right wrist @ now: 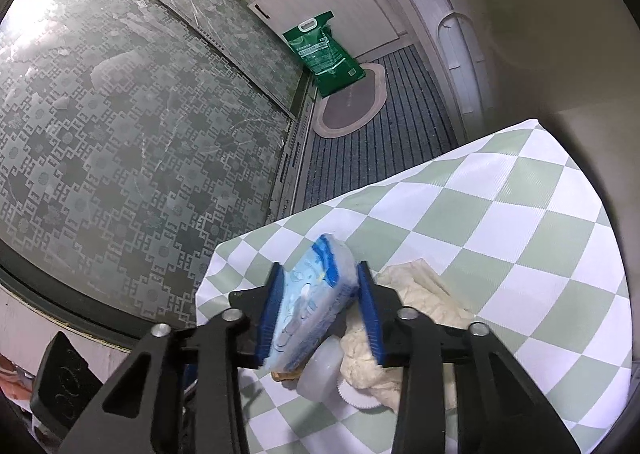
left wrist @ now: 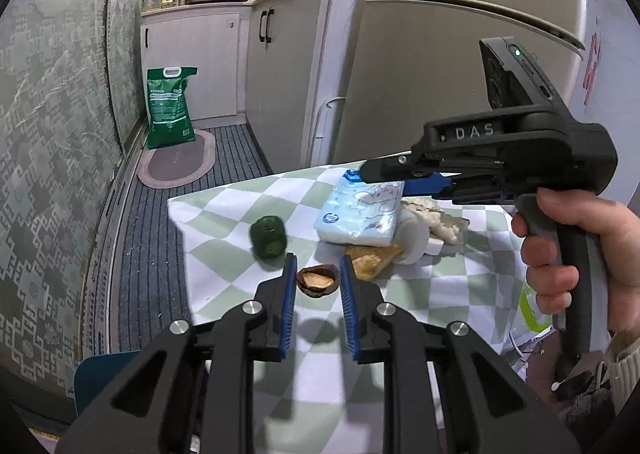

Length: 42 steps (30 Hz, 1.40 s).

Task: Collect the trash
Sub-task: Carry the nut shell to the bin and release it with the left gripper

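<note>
Hidden bits first: in our right wrist view the tissue pack (right wrist: 316, 302) covers most of a brownish scrap under it, and a white plastic bottle (right wrist: 322, 372) shows only in part at lower centre. The crumpled cream wrapper (right wrist: 416, 318) is partly behind the right tongs (right wrist: 320, 274), which are clamped on the pack, lifted over the checkered surface (right wrist: 500, 234).

Left wrist view: left tongs (left wrist: 318, 260) are apart, straddling one nutshell half (left wrist: 318, 280) at centre, no contact. One dark green lump (left wrist: 269, 236) just left, identity unclear. Count: one pack (left wrist: 362, 216), one shell, one lump, one bottle, one wrapper.
</note>
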Tool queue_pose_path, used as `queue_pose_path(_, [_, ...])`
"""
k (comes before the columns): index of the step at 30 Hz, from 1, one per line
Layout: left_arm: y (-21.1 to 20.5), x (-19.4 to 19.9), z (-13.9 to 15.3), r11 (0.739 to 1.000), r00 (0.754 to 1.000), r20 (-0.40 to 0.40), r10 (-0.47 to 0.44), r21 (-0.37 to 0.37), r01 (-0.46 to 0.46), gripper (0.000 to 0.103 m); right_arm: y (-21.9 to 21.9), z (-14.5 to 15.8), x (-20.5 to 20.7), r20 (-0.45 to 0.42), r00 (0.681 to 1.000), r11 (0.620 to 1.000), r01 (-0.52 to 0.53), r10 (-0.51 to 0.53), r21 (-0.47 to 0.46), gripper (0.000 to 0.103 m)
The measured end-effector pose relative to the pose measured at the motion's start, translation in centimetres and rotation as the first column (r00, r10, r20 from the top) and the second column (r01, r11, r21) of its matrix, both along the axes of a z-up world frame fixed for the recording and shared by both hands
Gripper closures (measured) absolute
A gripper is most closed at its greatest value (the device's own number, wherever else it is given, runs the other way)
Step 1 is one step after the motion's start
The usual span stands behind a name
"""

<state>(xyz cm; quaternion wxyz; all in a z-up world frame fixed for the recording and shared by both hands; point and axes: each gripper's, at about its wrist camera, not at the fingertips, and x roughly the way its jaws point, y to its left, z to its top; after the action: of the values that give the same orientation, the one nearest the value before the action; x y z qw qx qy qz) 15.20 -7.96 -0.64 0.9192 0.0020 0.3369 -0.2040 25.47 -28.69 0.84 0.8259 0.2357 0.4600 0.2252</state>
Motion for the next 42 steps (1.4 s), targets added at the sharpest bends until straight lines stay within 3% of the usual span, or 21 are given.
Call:
queue_pose_path(1, [0.4,0.0,0.1,1.0,1.0,0.0,0.004,-0.006,-0.004,0.08,0.0,-0.1,0.1,0.003,1.0,1.0,0.003,-0.003,-0.006,0.082])
queue_pose_path(3, [1.2,-0.1,0.3,1.0,1.0,0.006,0.013,-0.023,-0.013,0.08,-0.1,-0.1,0.2,0.008,1.0,1.0,0.011,-0.011,-0.011,0.087])
queue_pose_path(7, [2.5,-0.7,1.0,0.998,0.999,0.025,0.026,-0.054,-0.024,0.08,0.3,0.7,0.1,0.033,0.999,1.0,0.004,-0.004,-0.023,0.09])
queue_pose_path(14, [5.2,-1.6,2.4,0.993,0.996,0.068,0.065,-0.101,-0.058,0.08,2.2,4.0,-1.1,0.143,0.989,0.995,-0.01,0.023,-0.096,0.091])
queue_pose_path(20, [8.2,-2.1,2.9,0.988,0.989,0.08,0.124,-0.103,-0.116,0.08,5.3,7.8,-3.3,0.282,0.955,0.976,-0.03,0.093,-0.218,0.091])
queue_pose_path(26, [12.4,-2.5,2.1,0.973,0.974,0.057,0.218,-0.086,-0.213,0.08,8.0,9.8,-5.4,0.362,0.923,0.963,-0.03,0.13,-0.269,0.091])
queue_pose_path(30, [14.9,-2.4,1.0,0.964,0.967,0.021,0.256,-0.075,-0.253,0.08,10.4,9.5,-6.8,0.37,0.92,0.974,-0.044,0.126,-0.223,0.091])
queue_pose_path(35, [17.6,-2.5,-0.9,0.952,0.954,-0.054,0.294,-0.073,-0.297,0.08,15.7,8.5,-8.3,0.384,0.89,0.939,-0.119,0.245,-0.322,0.092])
queue_pose_path(42, [19.3,-3.8,-4.0,0.951,0.946,-0.095,0.309,0.011,-0.31,0.08,20.8,6.4,-9.7,0.354,0.859,0.884,-0.208,0.369,-0.418,0.092])
